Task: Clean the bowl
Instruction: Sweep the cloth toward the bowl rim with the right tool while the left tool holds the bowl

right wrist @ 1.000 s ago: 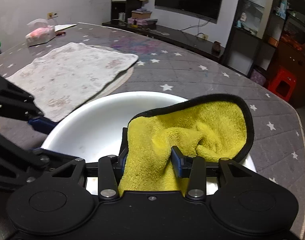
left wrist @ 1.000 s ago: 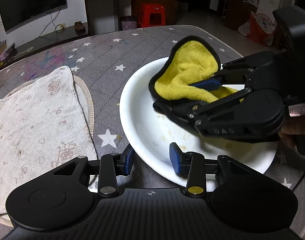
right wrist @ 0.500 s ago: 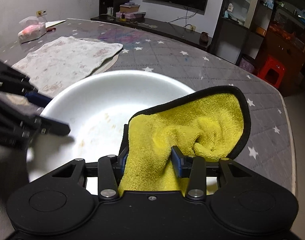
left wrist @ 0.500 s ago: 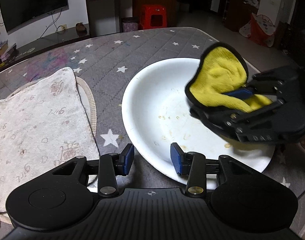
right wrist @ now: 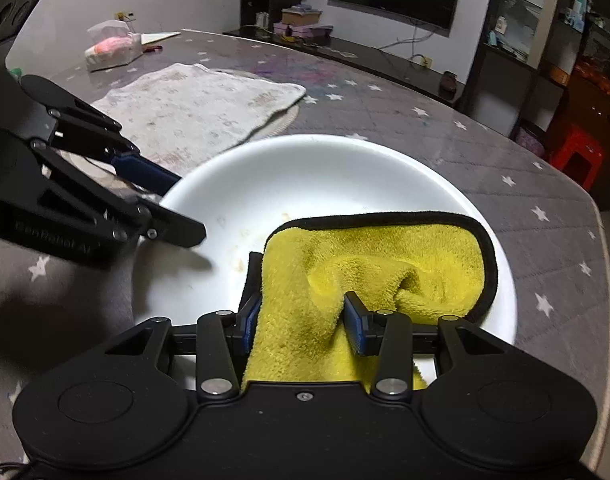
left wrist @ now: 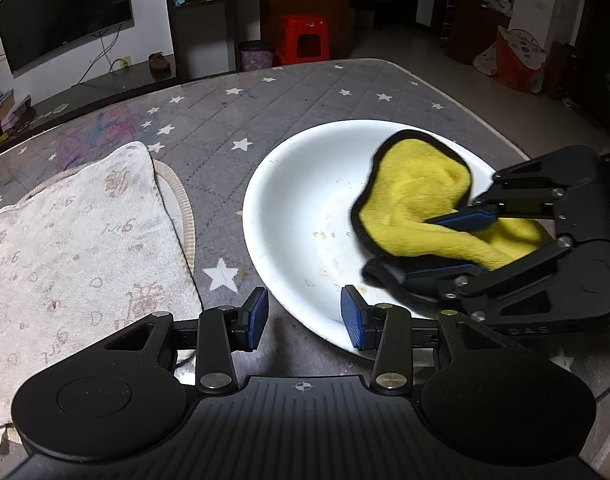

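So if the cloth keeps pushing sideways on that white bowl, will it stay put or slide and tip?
The white bowl looks wide and shallow, so tipping seems unlikely. It looks smooth and hard, so it could slide on the quilted table cover without a hold. The left gripper has the near rim between its pads, which probably steadies it while the yellow cloth wipes.
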`<state>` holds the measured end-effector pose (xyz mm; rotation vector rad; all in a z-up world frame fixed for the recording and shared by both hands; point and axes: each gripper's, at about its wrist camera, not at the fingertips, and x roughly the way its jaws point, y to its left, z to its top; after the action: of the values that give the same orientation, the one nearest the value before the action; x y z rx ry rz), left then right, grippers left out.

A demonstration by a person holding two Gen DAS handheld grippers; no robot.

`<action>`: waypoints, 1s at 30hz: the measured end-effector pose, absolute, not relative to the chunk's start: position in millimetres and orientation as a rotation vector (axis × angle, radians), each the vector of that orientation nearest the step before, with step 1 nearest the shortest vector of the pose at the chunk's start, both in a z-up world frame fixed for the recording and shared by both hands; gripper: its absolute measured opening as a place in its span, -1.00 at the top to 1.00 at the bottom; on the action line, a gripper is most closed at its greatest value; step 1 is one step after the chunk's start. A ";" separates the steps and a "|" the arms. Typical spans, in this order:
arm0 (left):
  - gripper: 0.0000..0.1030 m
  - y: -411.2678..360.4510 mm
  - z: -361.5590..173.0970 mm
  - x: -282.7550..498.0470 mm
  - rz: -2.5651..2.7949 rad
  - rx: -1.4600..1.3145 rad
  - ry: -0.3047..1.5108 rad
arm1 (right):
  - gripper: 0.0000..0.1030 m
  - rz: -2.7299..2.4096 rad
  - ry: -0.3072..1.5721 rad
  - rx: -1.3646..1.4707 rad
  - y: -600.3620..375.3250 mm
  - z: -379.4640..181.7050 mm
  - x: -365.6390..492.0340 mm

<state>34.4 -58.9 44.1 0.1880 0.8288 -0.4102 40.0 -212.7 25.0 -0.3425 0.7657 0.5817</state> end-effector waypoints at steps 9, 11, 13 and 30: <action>0.18 -58.6 44.5 33.9 -0.417 0.191 0.828 | 0.14 0.619 0.757 -0.339 -199.9 25.7 63.3; 0.18 -58.4 44.6 34.0 -0.419 0.191 0.828 | 0.14 0.618 0.755 -0.339 -197.0 25.8 69.2; 0.18 -57.8 44.6 34.3 -0.421 0.187 0.831 | 0.14 0.611 0.753 -0.335 -195.4 25.1 74.4; 0.33 -57.6 42.3 40.4 -0.404 0.158 0.836 | 0.14 0.473 0.786 -0.309 -224.5 24.0 78.5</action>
<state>40.4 -57.6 42.3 0.1585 0.8363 -0.4038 78.5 -224.5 24.0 -0.3089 0.7861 0.4733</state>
